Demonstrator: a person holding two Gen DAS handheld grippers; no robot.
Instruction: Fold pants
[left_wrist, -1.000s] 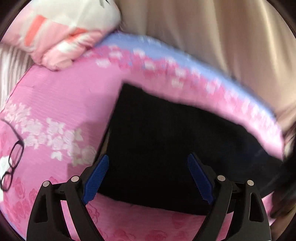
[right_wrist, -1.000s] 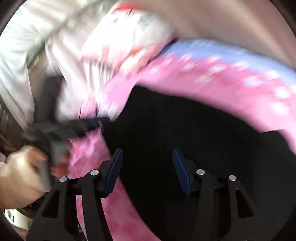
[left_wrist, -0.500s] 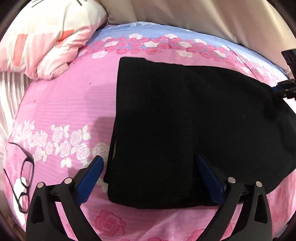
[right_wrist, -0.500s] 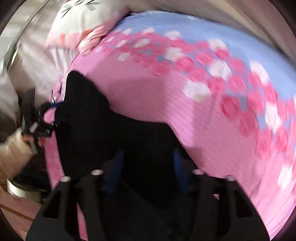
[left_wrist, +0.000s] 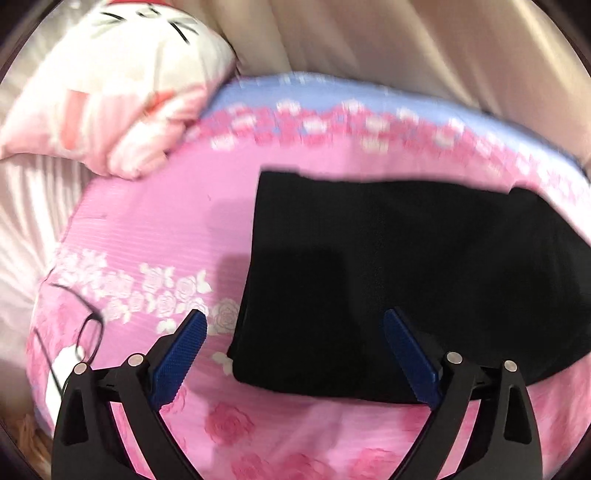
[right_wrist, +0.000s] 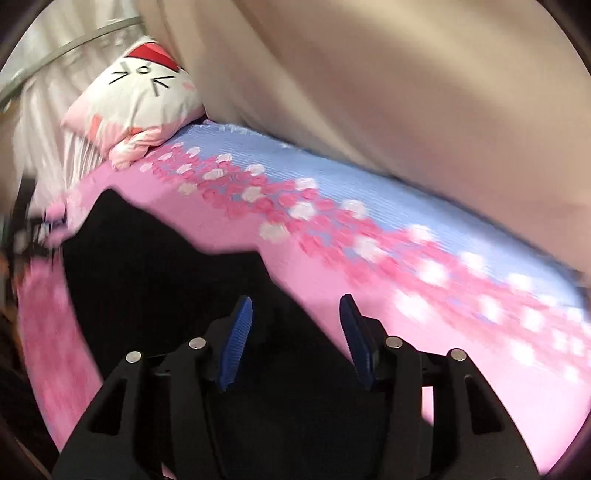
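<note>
- Black pants (left_wrist: 388, 266), a folded matte slab of knit, lie flat on the bed (left_wrist: 155, 229), whose ribbed pink sheet is rose-printed.
- Left gripper (left_wrist: 293, 347) hangs at six o'clock, jaws wide, released.
- Right gripper (right_wrist: 295, 332), jaws just opening, grasps nothing, its ridged blue pads over the cloth.
- Plump cat-face pillow (left_wrist: 122, 74) at eleven o'clock.

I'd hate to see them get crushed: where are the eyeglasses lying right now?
In the left wrist view the eyeglasses lie at the far left on the pink floral bedsheet, left of the black pants and below the cat-face pillow.
</note>
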